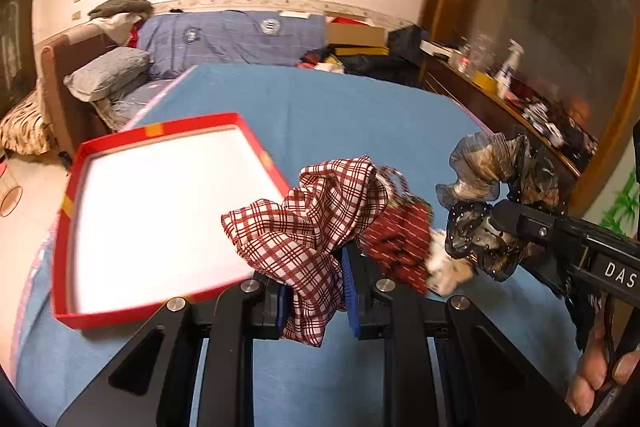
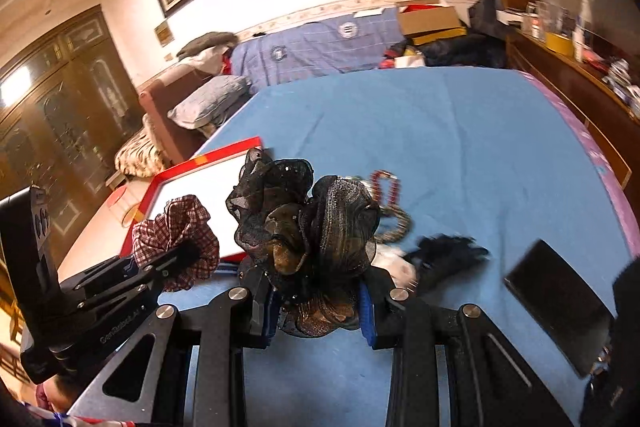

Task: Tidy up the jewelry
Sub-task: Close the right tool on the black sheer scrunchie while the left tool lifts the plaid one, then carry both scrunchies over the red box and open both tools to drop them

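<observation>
My left gripper is shut on a red-and-white plaid scrunchie, held above the blue cloth beside the shallow red box with its white floor. My right gripper is shut on a black and bronze sheer scrunchie; the left wrist view shows this scrunchie at the right. On the cloth behind lie a dark red patterned scrunchie, a white fluffy one, a red bead bracelet, a bronze chain bracelet and a black furry scrunchie.
The blue cloth covers a table with a pink edge at the right. A dark flat phone-like slab lies at the right. A wooden dresser with bottles runs along the right. A bed with pillows stands behind.
</observation>
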A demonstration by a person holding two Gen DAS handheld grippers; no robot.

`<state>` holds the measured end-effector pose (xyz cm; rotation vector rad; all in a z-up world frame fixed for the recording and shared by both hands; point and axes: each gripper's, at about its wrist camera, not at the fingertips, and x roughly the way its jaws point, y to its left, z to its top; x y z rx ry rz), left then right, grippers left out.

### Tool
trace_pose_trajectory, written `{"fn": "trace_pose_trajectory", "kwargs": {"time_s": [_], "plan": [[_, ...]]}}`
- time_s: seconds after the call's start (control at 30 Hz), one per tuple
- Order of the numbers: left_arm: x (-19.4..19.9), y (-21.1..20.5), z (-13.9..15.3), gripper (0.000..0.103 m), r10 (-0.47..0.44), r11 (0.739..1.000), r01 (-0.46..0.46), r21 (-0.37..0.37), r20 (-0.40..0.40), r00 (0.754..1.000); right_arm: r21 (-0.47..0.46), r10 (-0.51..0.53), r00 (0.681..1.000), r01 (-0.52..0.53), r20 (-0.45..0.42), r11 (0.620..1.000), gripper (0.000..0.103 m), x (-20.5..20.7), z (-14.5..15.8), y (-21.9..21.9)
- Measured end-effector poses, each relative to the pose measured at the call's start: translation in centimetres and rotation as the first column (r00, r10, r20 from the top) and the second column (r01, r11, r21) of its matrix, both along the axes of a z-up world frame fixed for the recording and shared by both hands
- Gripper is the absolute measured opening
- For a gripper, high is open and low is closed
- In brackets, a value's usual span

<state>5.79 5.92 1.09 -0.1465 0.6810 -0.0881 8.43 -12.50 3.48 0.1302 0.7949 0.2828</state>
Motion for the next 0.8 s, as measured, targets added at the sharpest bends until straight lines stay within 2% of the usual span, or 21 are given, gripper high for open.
{"fn": "trace_pose_trajectory", "kwargs": {"time_s": [0.4, 0.6, 0.8], "plan": [[2.6, 8.8, 1.4, 0.021, 0.147, 0.989, -0.148, 0.016, 0.020, 0.989, 0.001, 0.104, 0.994, -0.104, -0.020, 0.995, 0.034, 5.5, 0.4, 7.1], [4.8, 13.5, 1.3, 0.021, 0.207, 0.978, -0.207, 0.022, 0.001, 0.978, 0.011, 0.146, 0.988, -0.146, -0.051, 0.989, 0.035, 9.6, -0.4, 10.8], [8.4, 16.8, 0.3, 0.021, 0.219, 0.976, -0.217, 0.029, -0.058, 0.974, 0.018, 0.182, 0.979, -0.181, -0.095, 0.983, 0.035, 13.7, -1.6, 14.8]]}}
